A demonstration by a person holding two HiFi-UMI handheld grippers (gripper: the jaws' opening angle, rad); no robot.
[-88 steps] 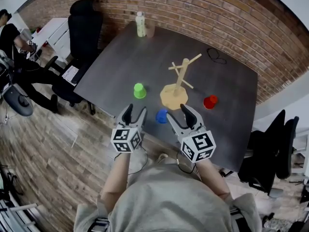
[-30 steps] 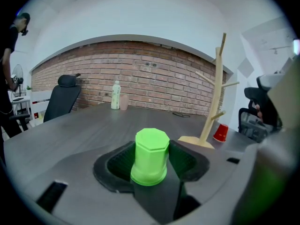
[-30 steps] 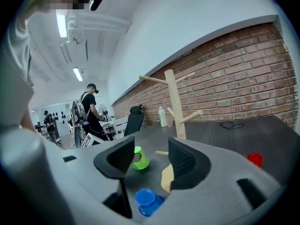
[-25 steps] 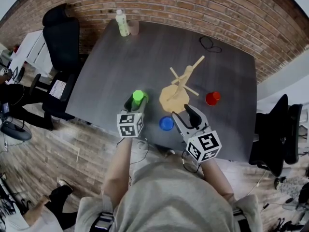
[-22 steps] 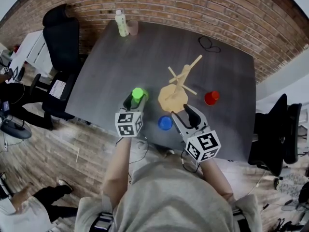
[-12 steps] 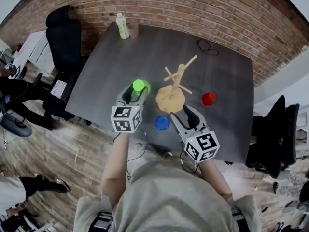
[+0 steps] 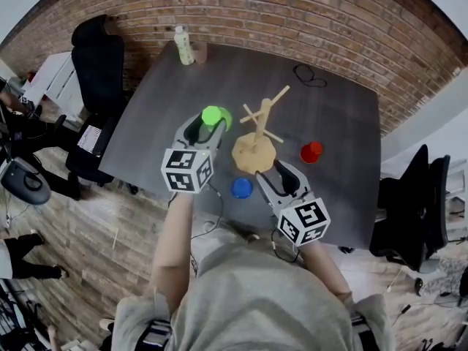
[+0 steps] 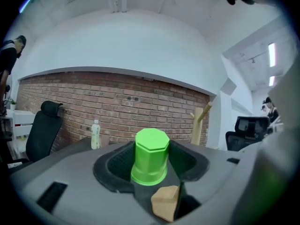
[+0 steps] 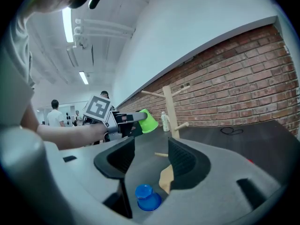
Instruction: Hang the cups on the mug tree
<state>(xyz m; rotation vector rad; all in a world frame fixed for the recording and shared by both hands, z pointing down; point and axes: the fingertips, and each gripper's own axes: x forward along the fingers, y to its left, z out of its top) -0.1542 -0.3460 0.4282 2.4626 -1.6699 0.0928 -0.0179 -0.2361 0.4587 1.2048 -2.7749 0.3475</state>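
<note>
Top-down on the person: loose grey tee [image 7: 256, 302], short sleeves, forearms bare, plus a dark strap [image 7: 155, 333] w/ buckle at each side of the torso. Left gripper [image 7: 207, 125] and right gripper [image 7: 270, 172] are a matched pair: pale grey moulded shells, blk ribbed pads inside every jaw, small dark slots in the shell tops, each carrying a white cube, left cube [image 7: 183, 172] & right cube [image 7: 303, 221], printed w/ blk square markers. A thin dark cable [image 7: 216, 214] trails under the left cube, and another loops below the right one.
</note>
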